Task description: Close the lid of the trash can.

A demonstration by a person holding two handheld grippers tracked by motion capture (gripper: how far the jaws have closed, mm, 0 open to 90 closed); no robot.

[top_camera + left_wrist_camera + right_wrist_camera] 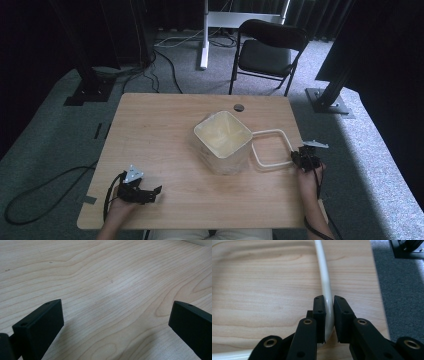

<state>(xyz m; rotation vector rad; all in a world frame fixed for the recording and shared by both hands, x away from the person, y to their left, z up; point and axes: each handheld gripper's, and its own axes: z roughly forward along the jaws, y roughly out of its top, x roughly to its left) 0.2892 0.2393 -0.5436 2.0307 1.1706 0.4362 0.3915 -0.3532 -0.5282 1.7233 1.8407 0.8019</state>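
Handle (pixel 325 282) of the cream basket (pixel 223 141) sat pinched between the right gripper (pixel 329 322) jaws, basket just beyond on the table (pixel 160 130). Left gripper (pixel 145 192) rested spread and empty. Best to keep the pinch square on the bar and lift slowly, avoiding swing.

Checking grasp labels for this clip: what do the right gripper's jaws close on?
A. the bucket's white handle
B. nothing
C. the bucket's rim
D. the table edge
A: in the right gripper view the right gripper has its jaws pressed on either side of the white handle, which lies flat on the table beside the bucket.
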